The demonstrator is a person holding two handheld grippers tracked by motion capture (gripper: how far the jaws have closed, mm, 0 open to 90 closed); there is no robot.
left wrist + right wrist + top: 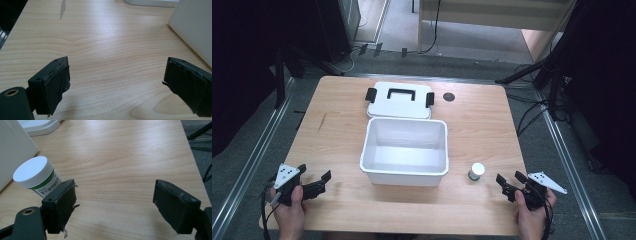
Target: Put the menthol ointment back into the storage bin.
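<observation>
Grippers (pixel 314 181) (pixel 512 182) agape over pale wooden table (pixel 337 125); grey floor (pixel 252 150).

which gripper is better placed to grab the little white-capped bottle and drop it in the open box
Probably the right gripper: the bottle stands just beside it, off the white box's right corner, jaws open. The left gripper sits across the box from it.

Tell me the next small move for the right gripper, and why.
Probably shift the right gripper left toward the small jar: its jaws stand open, holding nothing, and the jar stands upright just outside the open white box, nearest this hand.
</observation>
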